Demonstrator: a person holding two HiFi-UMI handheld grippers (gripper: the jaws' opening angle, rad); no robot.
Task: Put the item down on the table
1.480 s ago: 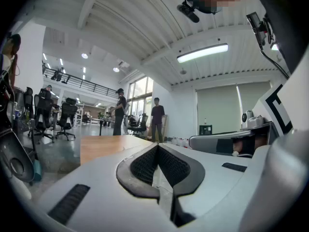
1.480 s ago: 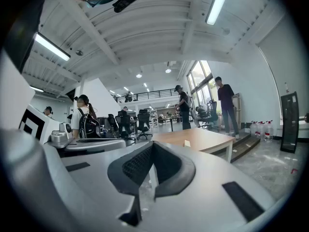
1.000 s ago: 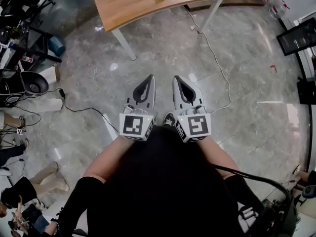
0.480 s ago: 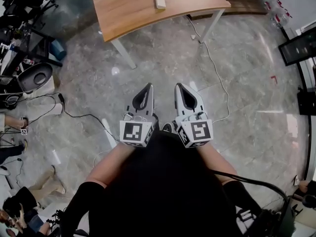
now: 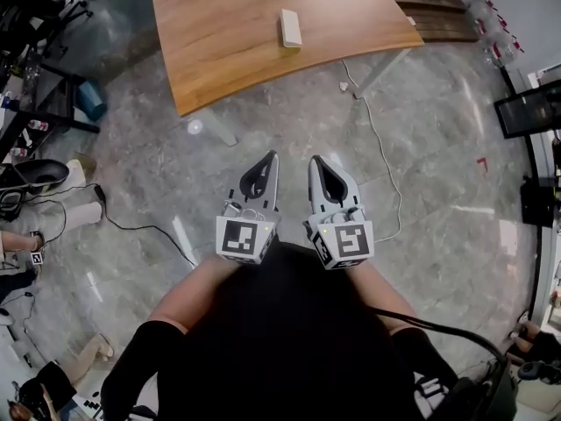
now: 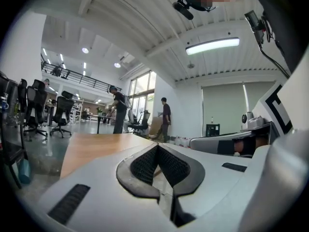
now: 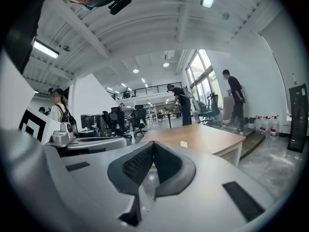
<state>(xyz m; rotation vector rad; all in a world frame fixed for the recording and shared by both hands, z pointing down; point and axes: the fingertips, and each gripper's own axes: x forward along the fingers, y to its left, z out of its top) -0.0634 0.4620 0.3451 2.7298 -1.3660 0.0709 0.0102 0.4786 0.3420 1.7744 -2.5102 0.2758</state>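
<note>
The left gripper [image 5: 268, 160] and the right gripper [image 5: 316, 161] are held side by side over the floor [image 5: 429, 147], short of the table [image 5: 219, 51]. The jaws of each are pressed together, and nothing is gripped by either. A small white box [image 5: 290, 28], probably the task's item, lies flat on the table, well apart from both grippers. Since nothing is carried, the putting-down is judged done or not under way. For any further handling, the table would have to be approached and a pair of jaws opened.
</note>
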